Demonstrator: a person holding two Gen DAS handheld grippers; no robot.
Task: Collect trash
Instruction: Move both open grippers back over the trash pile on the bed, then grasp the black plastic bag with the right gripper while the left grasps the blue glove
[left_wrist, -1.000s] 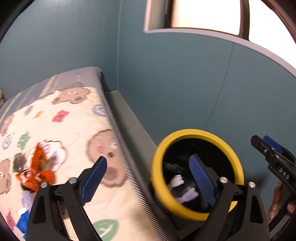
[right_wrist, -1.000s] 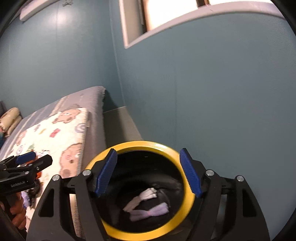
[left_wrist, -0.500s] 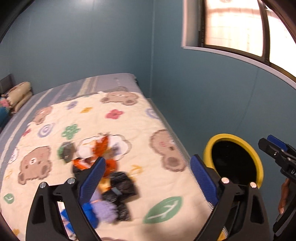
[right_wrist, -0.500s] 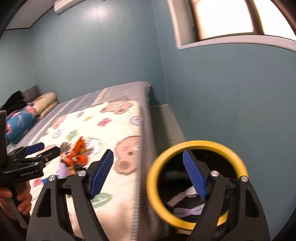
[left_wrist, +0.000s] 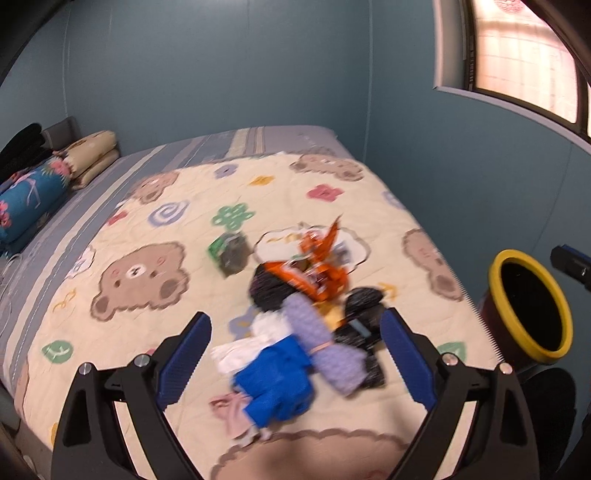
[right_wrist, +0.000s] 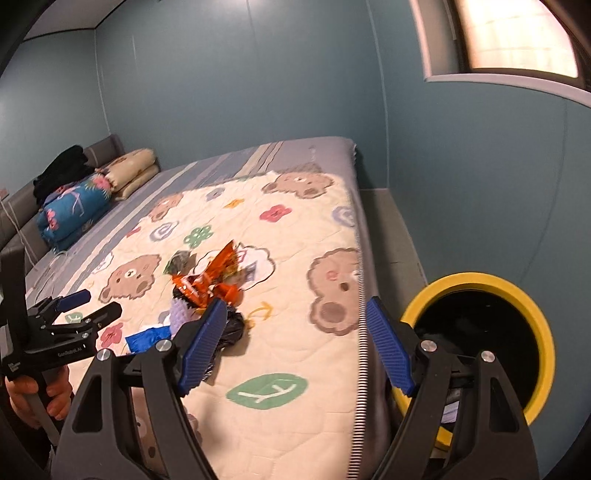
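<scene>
left gripper (left_wrist: 295, 354): jaws wide apart, nothing between them, hanging over the near part of the trash pile; also seen from the right wrist view at 9 o'clock (right_wrist: 85, 306), held in a hand (right_wrist: 35, 397)
right gripper (right_wrist: 295, 347): jaws spread wide, empty, straddling the bed's edge between the pile and the bin
trash pile (left_wrist: 306, 306): heaped mid-quilt on the bed, blurred in the left wrist view
orange wrapper (left_wrist: 317, 269): crumpled, at the 12 o'clock end of the pile
blue scrap (left_wrist: 277, 380): at the 6 o'clock end, just beside a lilac bundle (left_wrist: 325, 343)
black pieces (left_wrist: 360, 317): at 3 o'clock in the pile, touching the lilac bundle
green-dark wrapper (left_wrist: 229, 251): apart from the heap, toward 10 o'clock
bin (right_wrist: 476, 343): yellow-rimmed, dark inside, on the floor beside the bed at 3 o'clock; pale scraps show low inside
quilt (left_wrist: 140, 229): cream, bears and flowers
pillows (right_wrist: 92, 192): stacked at 10 o'clock by the headboard
</scene>
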